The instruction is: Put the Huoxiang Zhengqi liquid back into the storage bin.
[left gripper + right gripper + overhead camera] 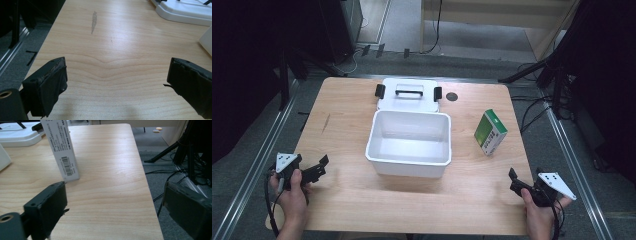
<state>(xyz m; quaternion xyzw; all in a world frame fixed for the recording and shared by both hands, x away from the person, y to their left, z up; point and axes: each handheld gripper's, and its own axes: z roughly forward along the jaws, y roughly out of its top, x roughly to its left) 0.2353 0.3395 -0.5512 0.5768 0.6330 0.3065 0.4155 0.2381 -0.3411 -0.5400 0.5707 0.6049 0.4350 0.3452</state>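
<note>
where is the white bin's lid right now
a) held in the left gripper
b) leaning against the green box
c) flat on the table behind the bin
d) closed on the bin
c: the lid lies flat on the table just behind the open white bin, handle up.

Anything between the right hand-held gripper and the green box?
Nothing: bare table between the right hand-held gripper and the green box, seen in the high view and the right gripper view.

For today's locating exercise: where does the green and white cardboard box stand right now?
In the high view, the green and white cardboard box stands upright right of the open white plastic bin, ahead of the right gripper.
</note>
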